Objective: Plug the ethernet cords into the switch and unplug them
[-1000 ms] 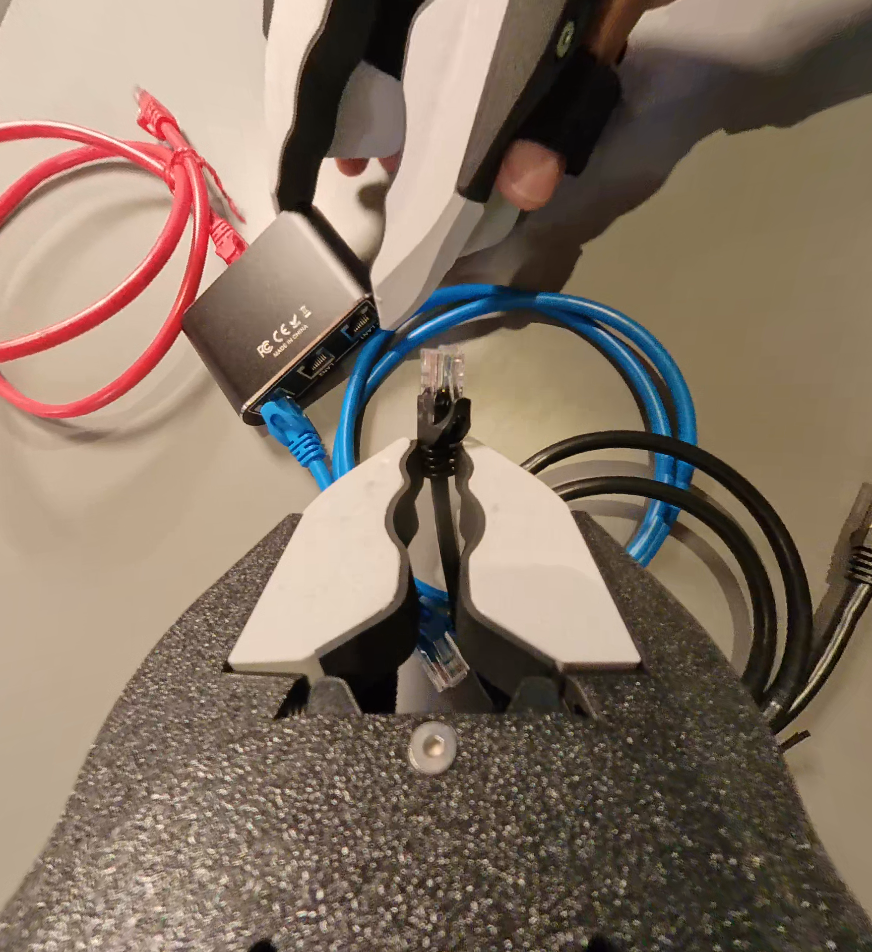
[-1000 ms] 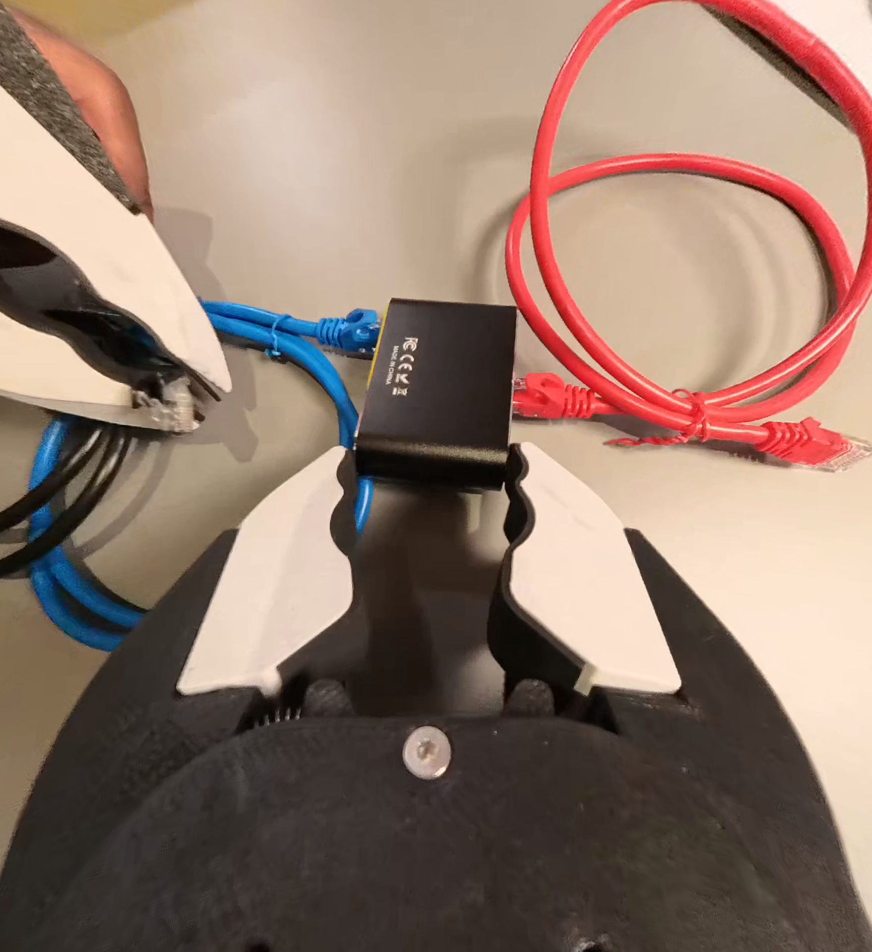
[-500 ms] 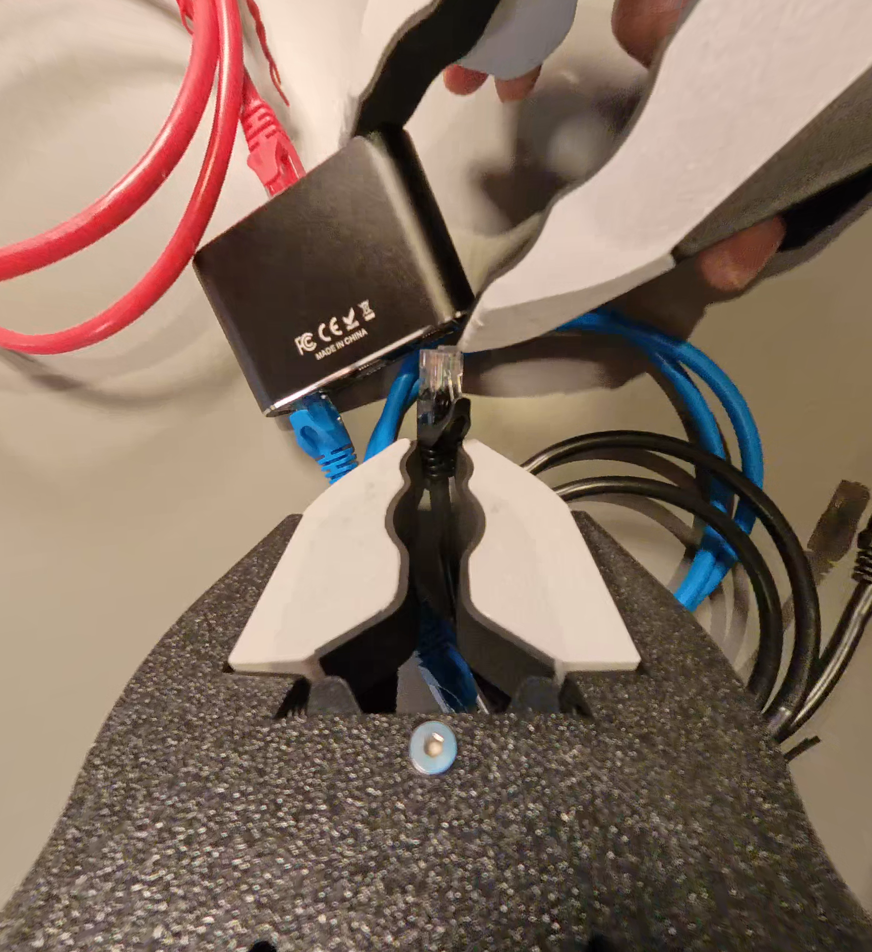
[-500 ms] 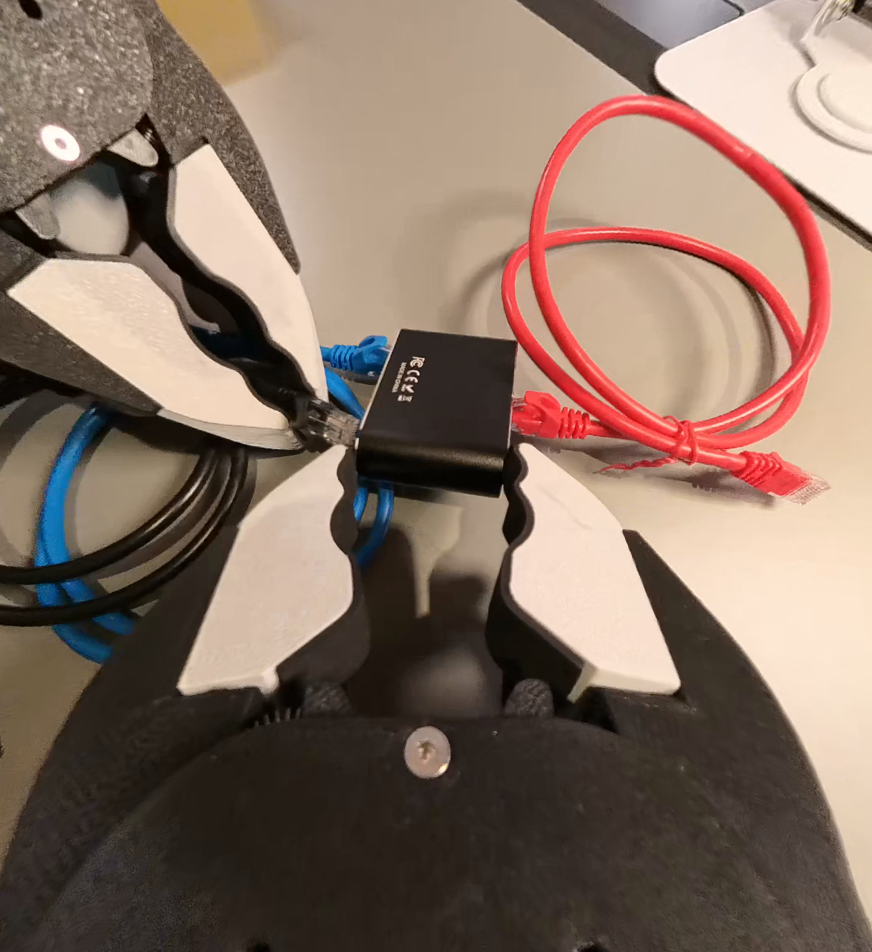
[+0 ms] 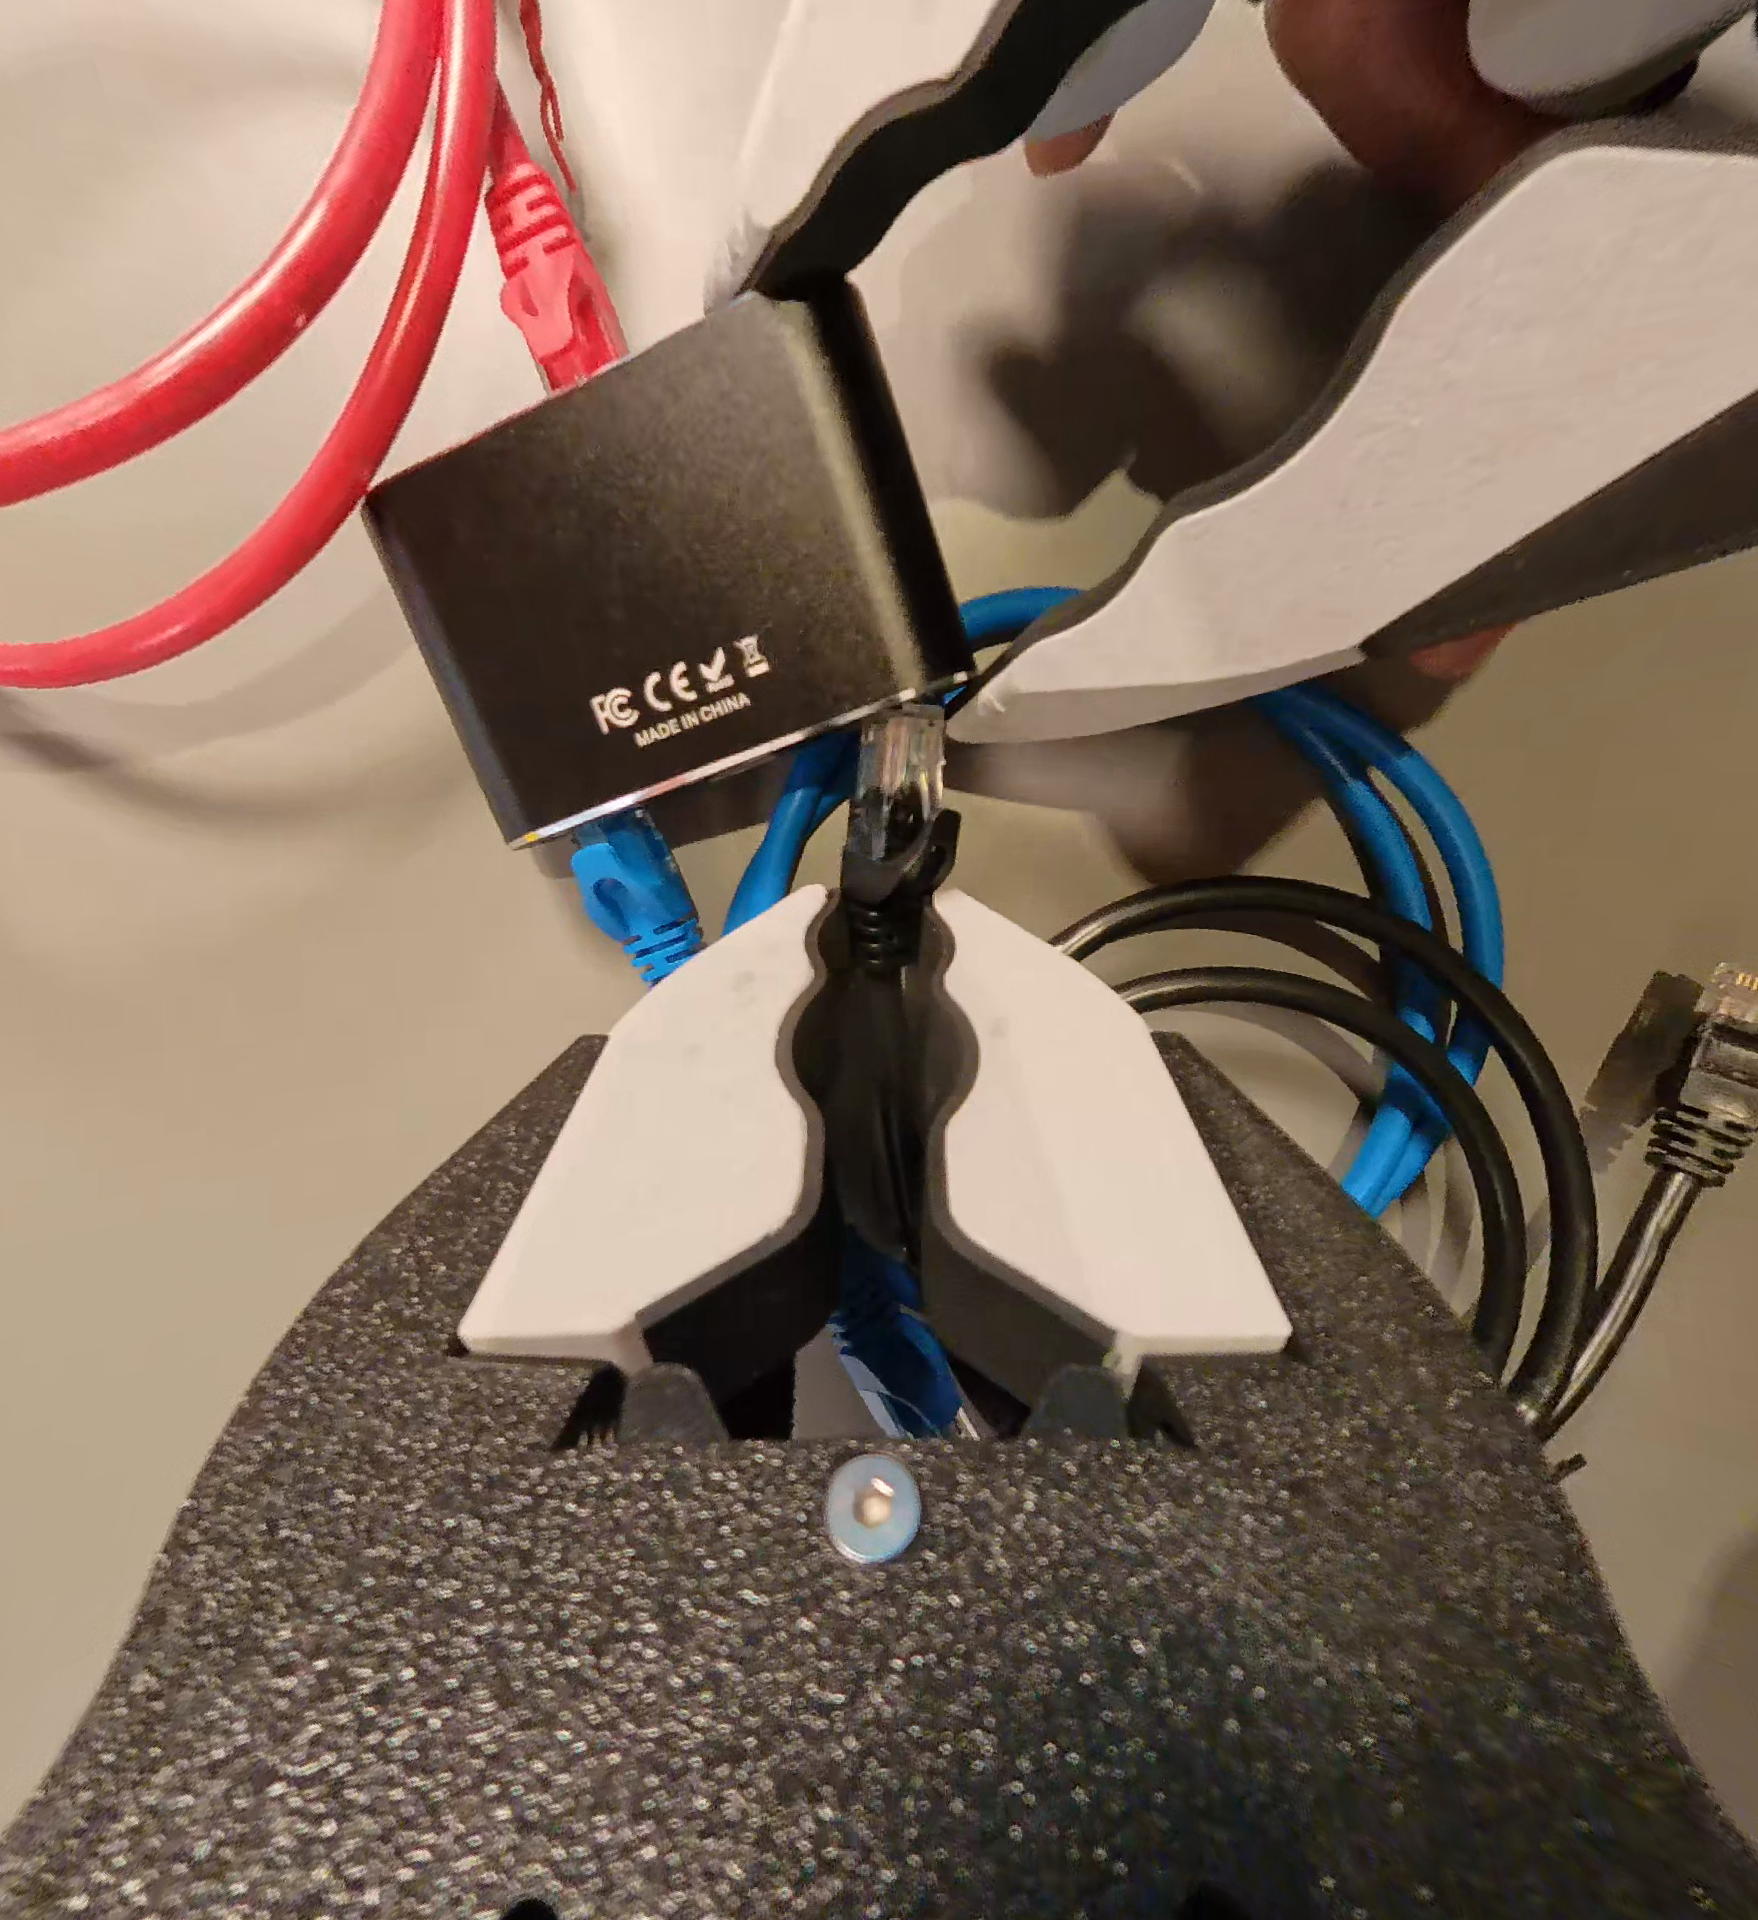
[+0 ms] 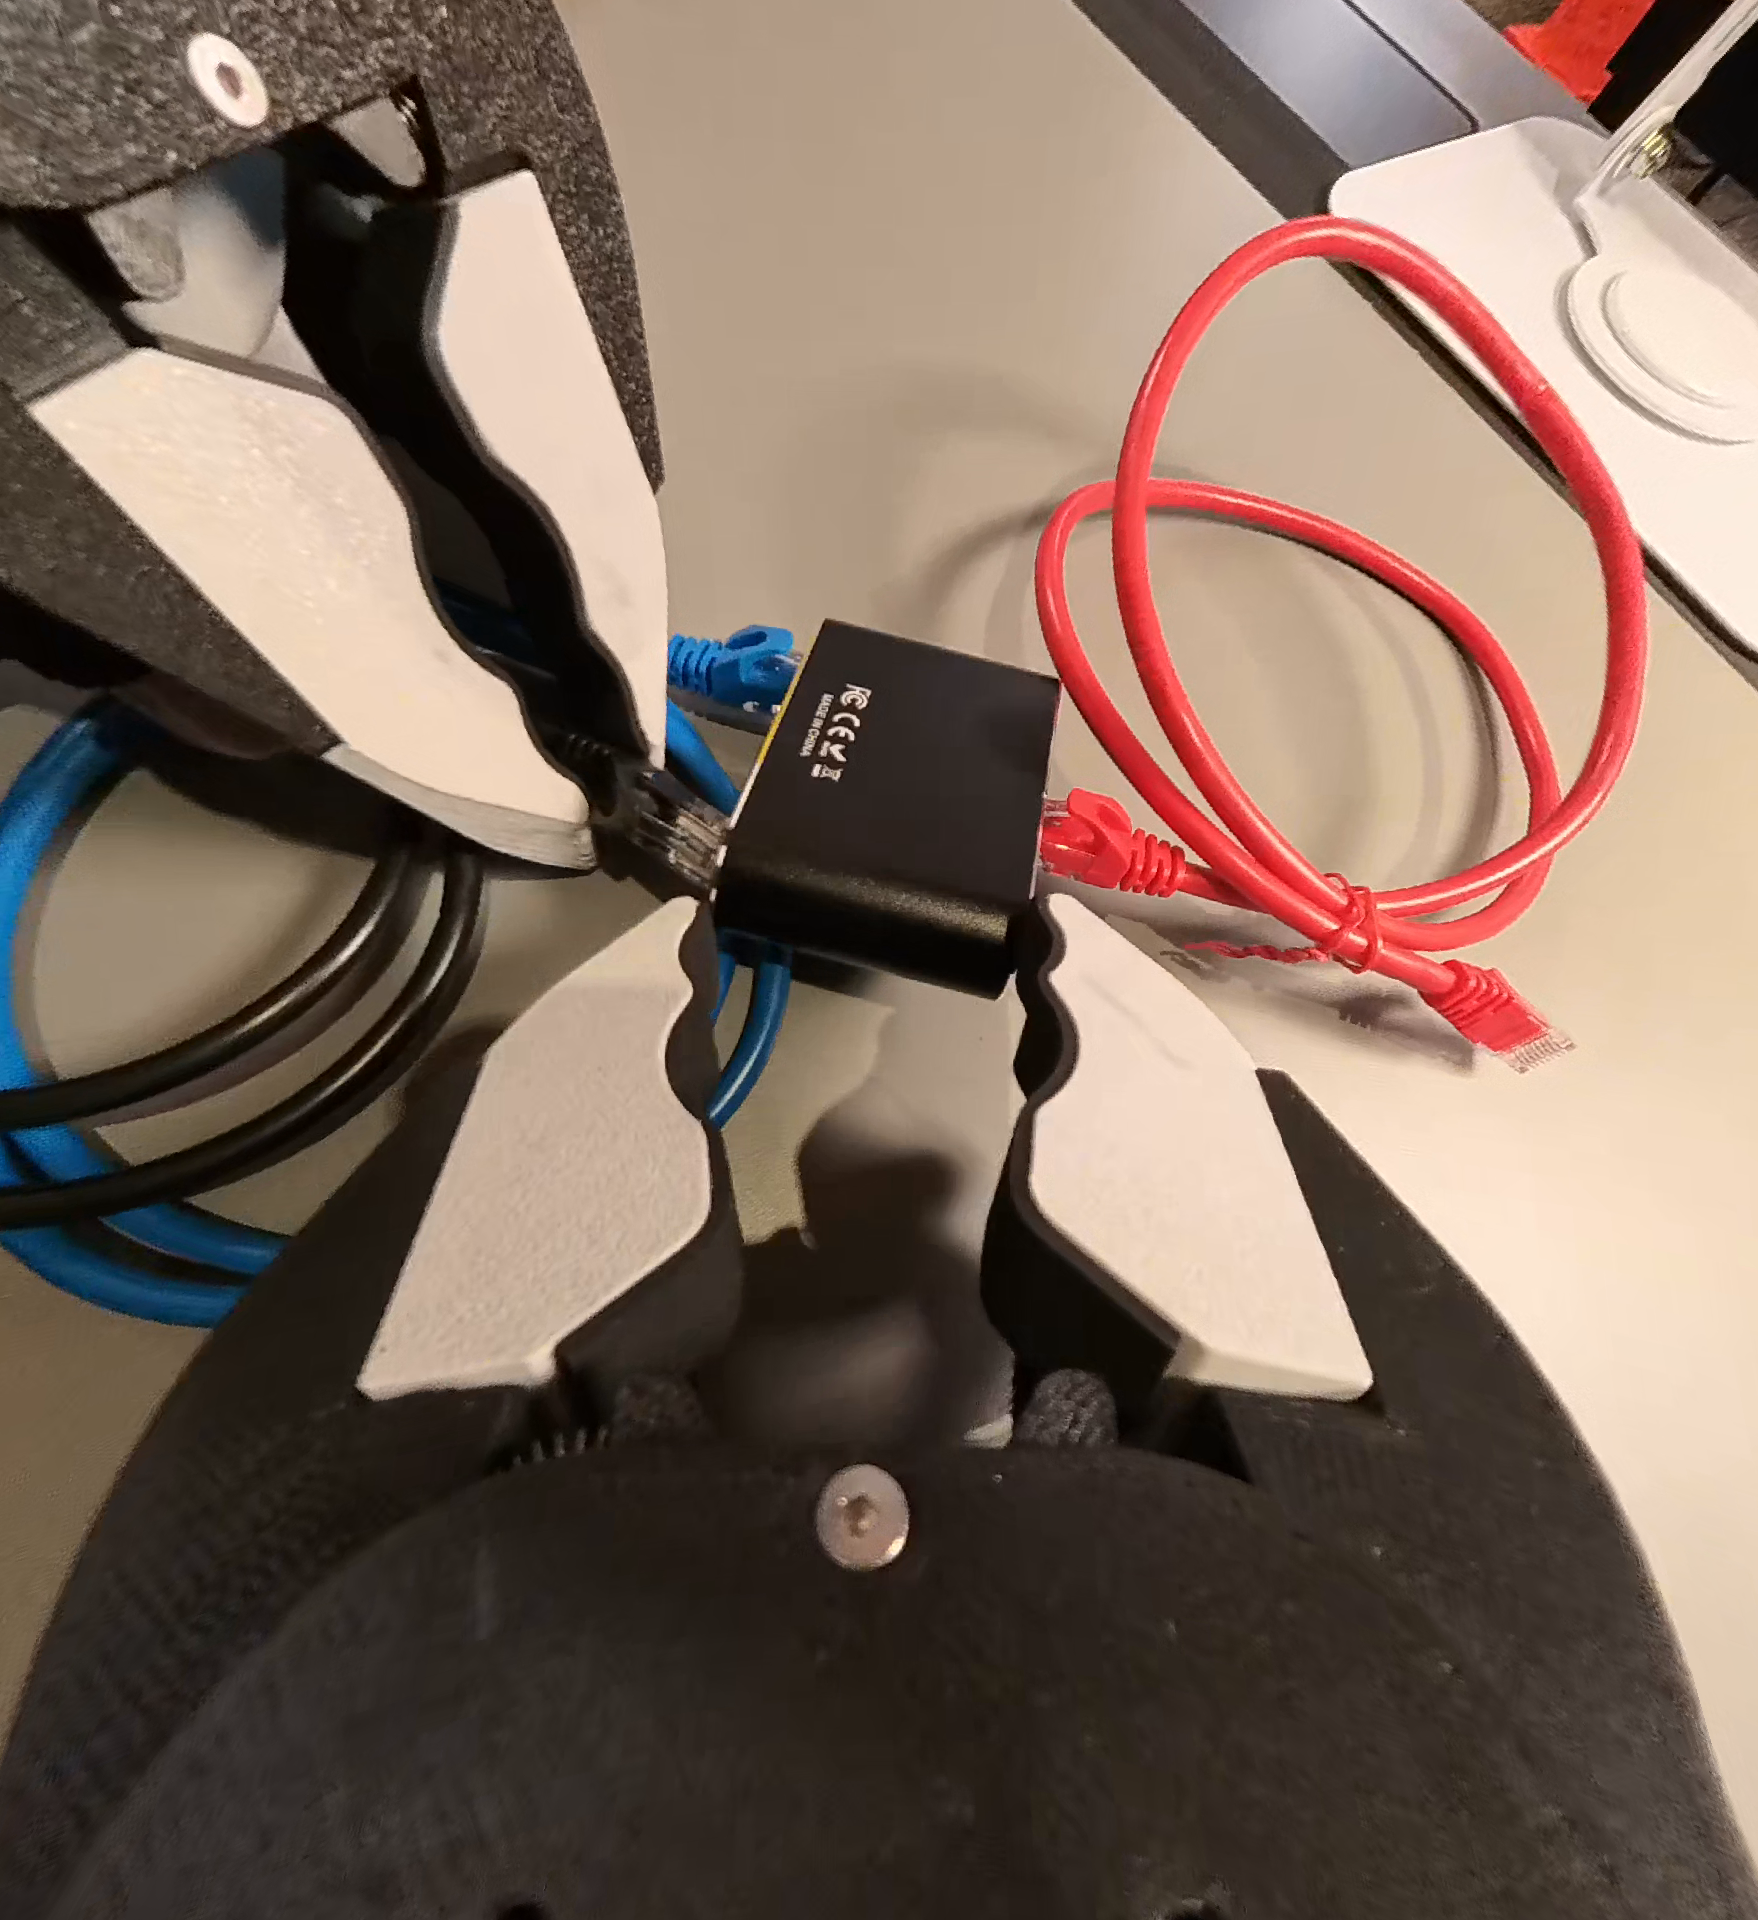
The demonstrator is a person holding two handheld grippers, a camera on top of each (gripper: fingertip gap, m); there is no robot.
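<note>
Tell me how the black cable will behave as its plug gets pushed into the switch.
The black cable trails in loose loops, so it is probably floppy and would buckle if pushed from farther back. The left hand-held gripper pinches just behind the plug, which likely keeps that short end stiff enough. The switch looks small and light; it might slide without the right hand-held gripper clamping it.

Matt black metal-looking switch [image 5: 646,582]; glossy plastic red cord [image 6: 1374,582], blue cord [image 5: 1415,831], black cord [image 5: 1457,1049] beside it. Clear plastic plug tip [image 5: 898,750]. Smooth matt beige table [image 6: 958,312]. Rough, grainy black left claw [image 5: 880,914] body.
</note>
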